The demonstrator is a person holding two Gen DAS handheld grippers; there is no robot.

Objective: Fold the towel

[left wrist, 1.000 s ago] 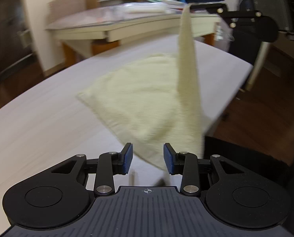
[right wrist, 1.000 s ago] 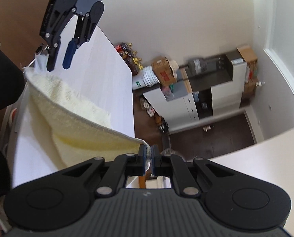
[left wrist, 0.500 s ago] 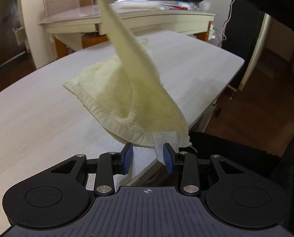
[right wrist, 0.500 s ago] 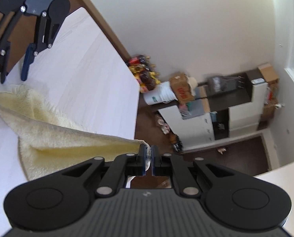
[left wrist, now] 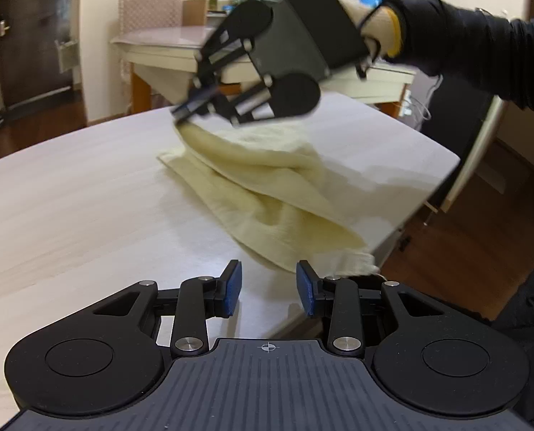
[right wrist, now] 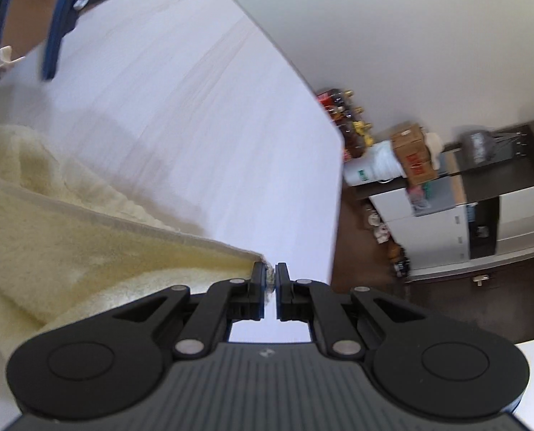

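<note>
Left wrist view: dim, warm indoor light; motion blur on the right gripper (left wrist: 184,109) ahead of the jaws. Right wrist view: bright, overexposed table (right wrist: 195,125). Fisheye bending at edges.

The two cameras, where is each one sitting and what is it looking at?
Left wrist: sits on the open left gripper, looking across the pale wooden table at the cream terry towel; a black sleeve shows.
Right wrist: sits on the right gripper, shut on a towel corner, facing the table's far edge; no body shows.
Shared: the towel, the table, and each other's gripper.
</note>
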